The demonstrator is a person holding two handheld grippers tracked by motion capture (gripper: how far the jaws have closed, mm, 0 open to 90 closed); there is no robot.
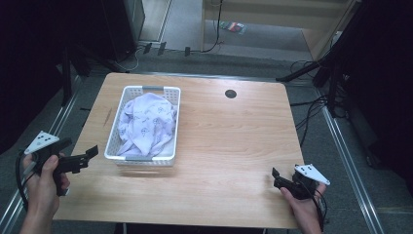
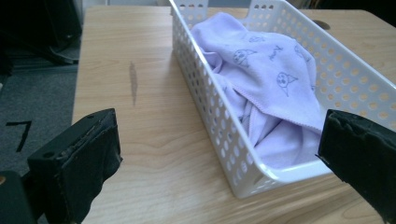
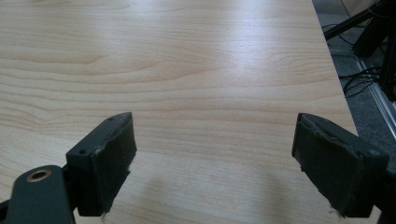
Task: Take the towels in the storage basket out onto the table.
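Note:
A white perforated basket [image 1: 121, 115] stands on the left half of the wooden table [image 1: 229, 141], with a crumpled lilac printed cloth [image 1: 146, 122] inside it. My left gripper [image 1: 90, 155] is open, held at the table's left edge just short of the basket's near left corner. In the left gripper view the basket [image 2: 219, 116] and the cloth [image 2: 271, 79] lie straight ahead between the spread jaws. My right gripper [image 1: 276, 176] is open near the front right of the table, over bare wood [image 3: 210, 84], with nothing between its jaws.
A dark round grommet hole [image 1: 231, 93] sits near the table's far edge. A dark streak [image 2: 133, 81] marks the wood left of the basket. Cables and stand legs [image 1: 316, 73] lie on the floor past the right edge.

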